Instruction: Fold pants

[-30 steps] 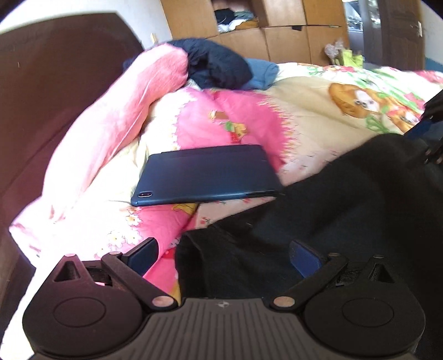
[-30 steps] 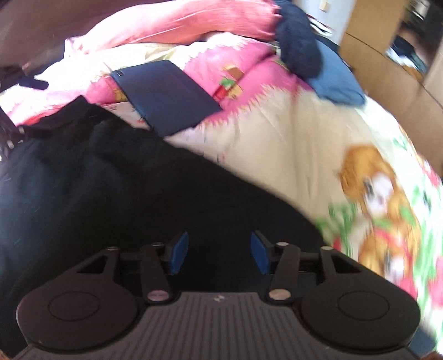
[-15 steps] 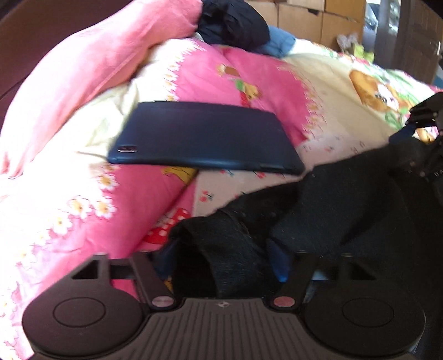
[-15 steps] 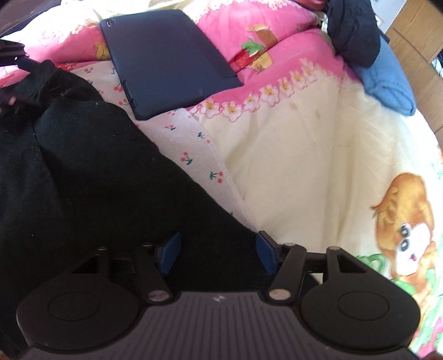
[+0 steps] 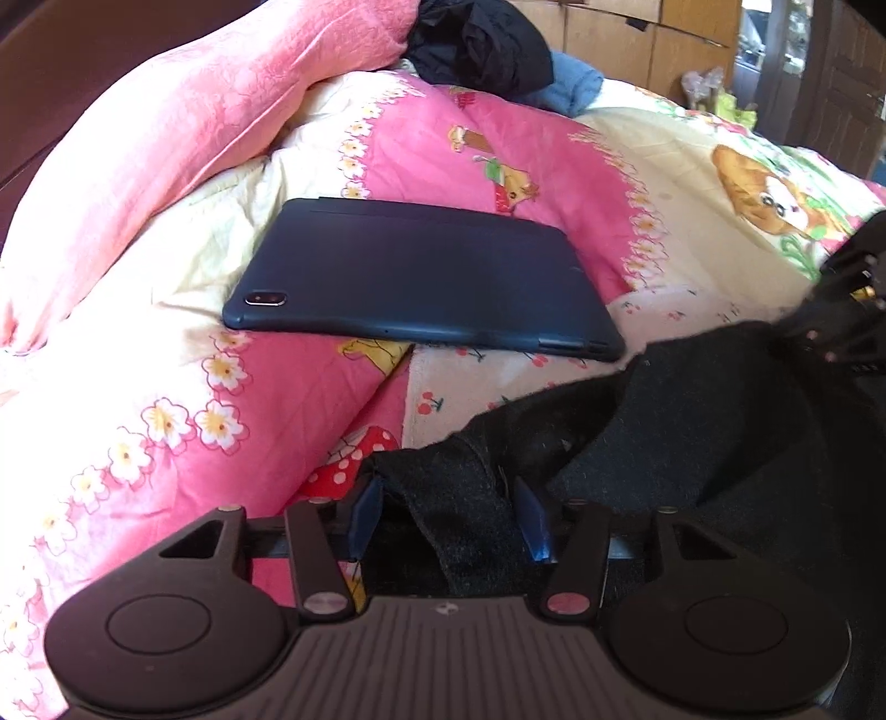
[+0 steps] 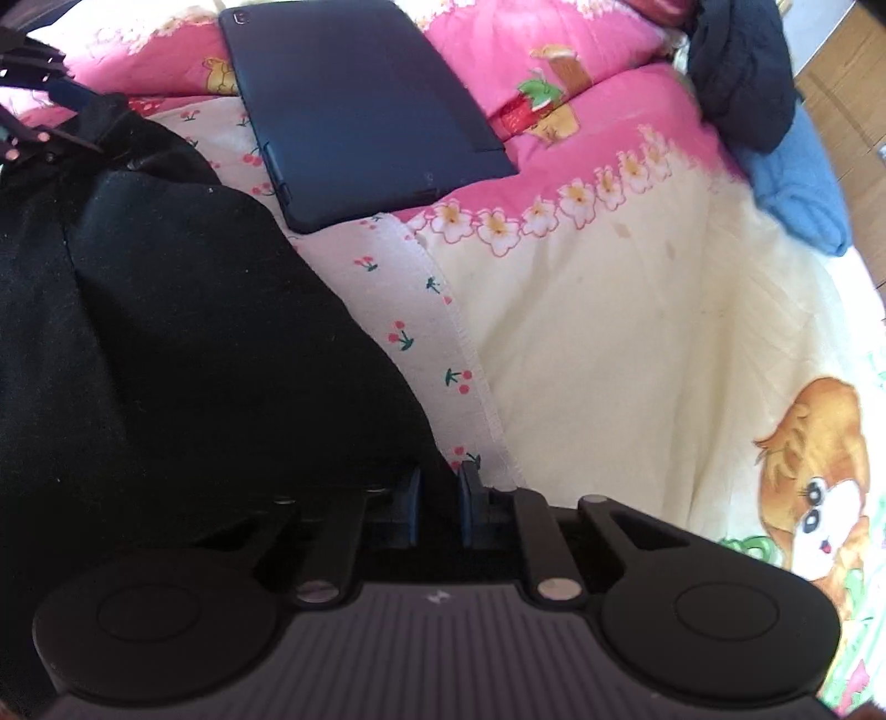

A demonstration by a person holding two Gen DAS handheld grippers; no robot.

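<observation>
Black pants (image 5: 692, 443) lie spread on a cartoon-print quilt (image 6: 609, 332). In the left wrist view, a bunched corner of the pants fills the gap between the blue pads of my left gripper (image 5: 448, 518). Its jaws are closing and the pads touch the cloth on both sides. In the right wrist view the pants (image 6: 194, 332) cover the left half of the picture. My right gripper (image 6: 438, 498) is shut on their right-hand edge, with a thin fold of black cloth pinched between the pads.
A dark blue tablet (image 5: 421, 282) lies face down on the quilt just beyond the pants, also in the right wrist view (image 6: 360, 111). A pink blanket roll (image 5: 194, 122), dark clothes (image 5: 482, 44) and a blue cloth (image 5: 576, 88) lie farther back. Wooden cabinets (image 5: 637, 39) stand behind.
Both grippers have come down onto the pants. The left jaws went from wide open to narrow around the bunched corner. The right jaws snapped shut on the pants' edge.
</observation>
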